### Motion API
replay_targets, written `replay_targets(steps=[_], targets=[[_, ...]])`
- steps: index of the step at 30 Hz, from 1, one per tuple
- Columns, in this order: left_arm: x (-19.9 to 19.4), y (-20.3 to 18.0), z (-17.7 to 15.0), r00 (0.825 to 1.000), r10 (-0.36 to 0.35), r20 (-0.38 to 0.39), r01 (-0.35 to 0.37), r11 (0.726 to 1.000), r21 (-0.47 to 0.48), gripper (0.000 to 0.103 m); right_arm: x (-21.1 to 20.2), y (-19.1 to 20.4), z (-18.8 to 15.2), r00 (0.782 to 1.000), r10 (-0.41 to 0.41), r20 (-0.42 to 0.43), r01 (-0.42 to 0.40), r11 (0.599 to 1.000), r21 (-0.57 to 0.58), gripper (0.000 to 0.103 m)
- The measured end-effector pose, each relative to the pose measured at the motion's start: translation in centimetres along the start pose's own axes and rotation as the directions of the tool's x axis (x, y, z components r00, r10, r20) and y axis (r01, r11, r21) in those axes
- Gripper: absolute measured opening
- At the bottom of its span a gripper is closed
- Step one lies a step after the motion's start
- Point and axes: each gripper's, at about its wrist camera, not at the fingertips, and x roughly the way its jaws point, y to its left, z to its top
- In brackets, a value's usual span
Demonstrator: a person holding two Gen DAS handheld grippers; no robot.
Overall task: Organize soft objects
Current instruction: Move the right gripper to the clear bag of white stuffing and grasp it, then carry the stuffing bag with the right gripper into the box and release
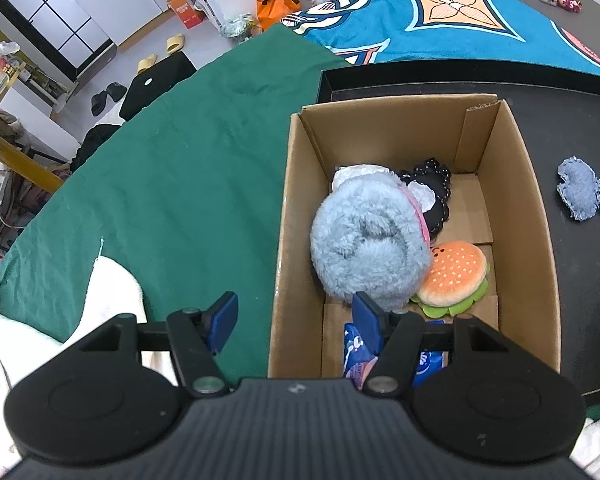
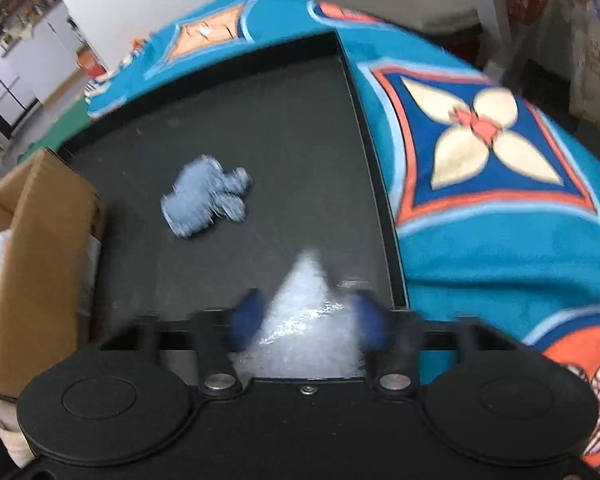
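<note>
The left gripper (image 1: 294, 320) hangs with fingers parted and empty astride the near left wall of the brown cardboard box (image 1: 532, 216), steadying it. At lower centre, the right gripper (image 2: 306, 320) straddles a crinkly clear plastic packet (image 2: 304, 320); grip uncertain, blurred. A frilly blue-grey cloth (image 2: 206, 202) waits on the black tray (image 2: 300, 120).

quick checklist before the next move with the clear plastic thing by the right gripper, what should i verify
1. Right hand-held gripper straddles the crinkly clear plastic piece: ok.
2. Pads pressing on that piece: cannot tell, the view is blurred.
3. Brown cardboard box has free floor: ok, bare cardboard at its far right.
4. Left hand-held gripper open, holding nothing: ok.
5. Left hand-held gripper clear of the drop path: not ok, one finger is over the box's near end, by the fluffy pale blue plush.
6. Frilly grey-blue fabric piece boxed: not ok, it lies on the black tray.
</note>
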Motion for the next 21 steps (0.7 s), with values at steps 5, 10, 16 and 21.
replay_targets(steps=[5, 10, 16, 21], targets=[[-0.1, 0.2, -0.1, 1.0, -0.012, 0.003, 0.012, 1.0, -0.004, 0.062, -1.3, 0.0, 0.0, 1.0, 0.007, 0.008, -0.007, 1.0, -0.007, 0.032], [-0.5, 0.7, -0.3, 1.0, -0.027, 0.014, 0.027, 1.0, -0.011, 0.062, -2.6, 0.6, 0.4, 0.999, 0.013, 0.032, -0.012, 1.0, -0.007, 0.032], [-0.4, 1.5, -0.2, 0.996, -0.09, -0.01, 0.09, 0.996, -0.01, 0.062, -4.8, 1.9, 1.0, 0.996, 0.031, 0.087, -0.029, 0.999, -0.034, 0.032], [-0.7, 2.2, -0.3, 0.988, -0.153, -0.013, 0.153, 0.988, 0.004, 0.062, -6.4, 3.4, 1.7, 0.989, 0.058, 0.135, -0.05, 0.997, -0.065, 0.032]])
